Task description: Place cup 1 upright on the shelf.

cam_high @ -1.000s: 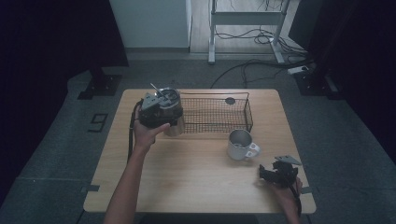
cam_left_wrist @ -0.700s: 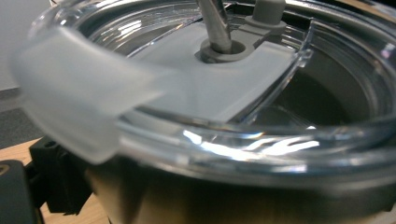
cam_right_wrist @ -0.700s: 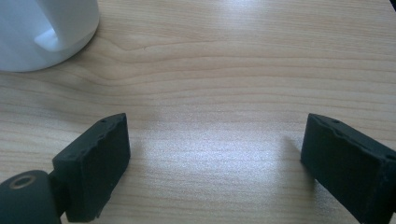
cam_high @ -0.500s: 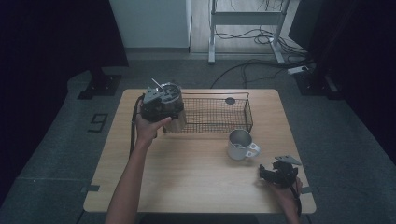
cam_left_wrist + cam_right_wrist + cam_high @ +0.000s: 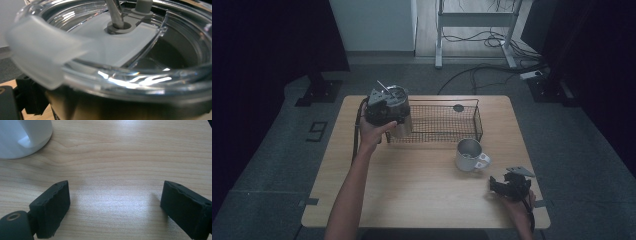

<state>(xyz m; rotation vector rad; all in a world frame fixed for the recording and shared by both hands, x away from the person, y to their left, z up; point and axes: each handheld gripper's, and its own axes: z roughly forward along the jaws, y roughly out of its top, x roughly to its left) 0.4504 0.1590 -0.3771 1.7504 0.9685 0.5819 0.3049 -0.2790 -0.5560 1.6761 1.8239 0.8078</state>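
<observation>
Item: steel tumbler (image 5: 398, 112) with clear lid and straw, gripped, we think, by our left claw (image 5: 384, 107) at the wire basket's (image 5: 439, 120) nine o'clock end. Right claw (image 5: 113, 205) gapes empty over the surface (image 5: 422, 185).

The steel tumbler with a clear plastic lid (image 5: 398, 111) gleamed silver, the wire basket (image 5: 439, 121) was black, the ceramic mug (image 5: 469, 155) white, the wooden table (image 5: 412, 190) pale with grain.

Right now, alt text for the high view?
The left gripper holds a lidded steel tumbler above the left end of a wire basket on a wooden table. A steel mug stands in front of the basket; the right gripper rests near the table's right front corner.
</observation>
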